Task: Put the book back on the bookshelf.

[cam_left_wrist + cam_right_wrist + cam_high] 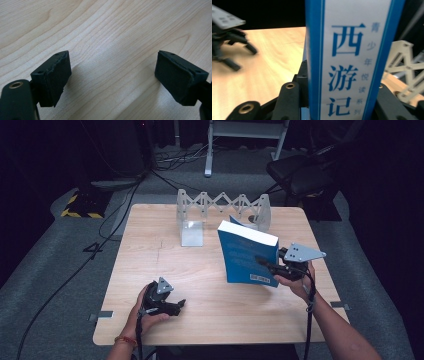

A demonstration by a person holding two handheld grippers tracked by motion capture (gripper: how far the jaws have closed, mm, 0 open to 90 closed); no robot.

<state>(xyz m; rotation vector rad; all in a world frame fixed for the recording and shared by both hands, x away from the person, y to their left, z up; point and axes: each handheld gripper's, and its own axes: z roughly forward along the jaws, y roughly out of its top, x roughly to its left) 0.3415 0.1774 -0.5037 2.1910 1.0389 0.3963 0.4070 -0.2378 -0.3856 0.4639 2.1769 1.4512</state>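
Near the rack (222, 212), the right gripper (267, 264) squeezed a blue book (247, 255). Its own view showed the spine's writing up close. The left gripper (177, 306) sat wide open, holding nothing.

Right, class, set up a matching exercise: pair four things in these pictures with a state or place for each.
Things:
1. blue book
2. left gripper
3. right gripper
4. folding rack

States or places:
A. jaws open over bare wood
B. stands at the table's far edge
C. held tilted above the table
D. jaws shut on the book's spine

Pairs: 1-C, 2-A, 3-D, 4-B
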